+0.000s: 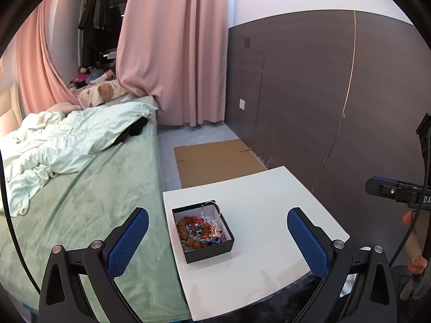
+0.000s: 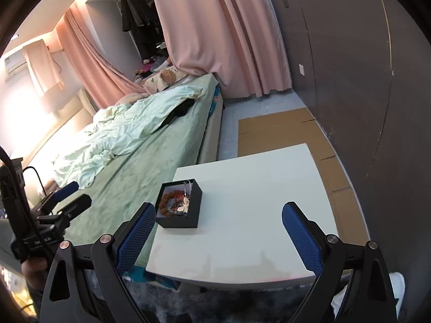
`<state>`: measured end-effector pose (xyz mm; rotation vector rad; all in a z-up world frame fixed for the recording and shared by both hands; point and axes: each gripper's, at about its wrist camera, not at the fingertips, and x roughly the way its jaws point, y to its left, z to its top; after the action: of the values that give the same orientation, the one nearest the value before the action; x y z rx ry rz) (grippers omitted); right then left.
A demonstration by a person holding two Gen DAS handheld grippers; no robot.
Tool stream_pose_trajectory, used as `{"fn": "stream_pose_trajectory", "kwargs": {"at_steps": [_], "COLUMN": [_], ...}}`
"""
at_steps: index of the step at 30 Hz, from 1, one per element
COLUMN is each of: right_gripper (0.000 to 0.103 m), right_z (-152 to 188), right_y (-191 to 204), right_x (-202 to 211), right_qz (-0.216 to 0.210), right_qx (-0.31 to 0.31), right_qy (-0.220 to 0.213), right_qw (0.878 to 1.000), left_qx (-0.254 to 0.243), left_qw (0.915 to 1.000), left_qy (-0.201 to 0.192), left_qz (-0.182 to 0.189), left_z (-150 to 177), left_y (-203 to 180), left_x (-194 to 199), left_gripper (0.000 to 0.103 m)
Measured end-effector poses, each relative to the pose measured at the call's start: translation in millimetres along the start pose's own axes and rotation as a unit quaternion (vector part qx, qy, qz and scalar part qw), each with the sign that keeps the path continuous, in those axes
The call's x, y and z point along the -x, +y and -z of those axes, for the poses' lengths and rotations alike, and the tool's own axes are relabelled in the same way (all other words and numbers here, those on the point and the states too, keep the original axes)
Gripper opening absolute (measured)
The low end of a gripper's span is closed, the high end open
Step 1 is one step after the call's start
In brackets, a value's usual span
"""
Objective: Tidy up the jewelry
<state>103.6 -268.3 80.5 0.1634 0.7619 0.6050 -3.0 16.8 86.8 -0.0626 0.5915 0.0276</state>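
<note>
— So where is the jewelry sitting right now?

— It is lying heaped inside a small black box (image 1: 202, 230) on the white table (image 1: 258, 196), toward the table's left edge, just beside the green bed (image 1: 89, 199). Brown beads (image 1: 188, 227), blue bits and a thin silver hoop (image 1: 211, 211) are showing; the hoop is leaning up against the box's far wall.

— And the grippers?

— Both are hovering at the near side, apart from the box. The left gripper (image 1: 216, 238) is holding its blue-padded jaws spread wide with nothing between them. The right gripper (image 2: 218, 232) is doing the same, its fingers parted and gripping nothing.

— Anything behind the table?

— Flat cardboard (image 1: 212, 161) is lying on the floor at the far side, and a pink curtain (image 1: 172, 48) is hanging beyond it.
</note>
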Motion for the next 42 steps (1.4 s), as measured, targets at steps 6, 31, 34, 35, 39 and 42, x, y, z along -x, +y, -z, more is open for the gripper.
{"fn": "stream_pose_trajectory", "kwargs": {"at_steps": [6, 31, 34, 35, 39, 42], "right_gripper": [0.095, 0.095, 0.095, 0.095, 0.095, 0.095], "right_z": [1, 6, 6, 6, 5, 5], "right_y": [0, 0, -3, -3, -3, -4], "right_x": [0, -13, -20, -20, -19, -19], "right_qz": [0.001, 0.056, 0.063, 0.063, 0.062, 0.062], "right_qx": [-0.002, 0.011, 0.005, 0.004, 0.007, 0.005], "right_qy": [0.001, 0.013, 0.025, 0.027, 0.022, 0.019], "right_qw": [1.000, 0.998, 0.998, 0.998, 0.998, 0.998], "left_qx": [0.002, 0.018, 0.018, 0.017, 0.019, 0.018], "left_qw": [1.0000, 0.9998, 0.9998, 0.9998, 0.9998, 0.9998], "left_qy": [-0.007, 0.007, 0.008, 0.007, 0.006, 0.004], "left_qz": [-0.003, -0.005, -0.007, -0.009, -0.009, -0.011], "left_z": [-3, -3, -3, -3, -3, -3], "left_y": [-2, 1, 1, 1, 1, 1], "left_x": [6, -1, -2, -2, -1, -1], "left_gripper": [0.103, 0.103, 0.103, 0.103, 0.103, 0.103]}}
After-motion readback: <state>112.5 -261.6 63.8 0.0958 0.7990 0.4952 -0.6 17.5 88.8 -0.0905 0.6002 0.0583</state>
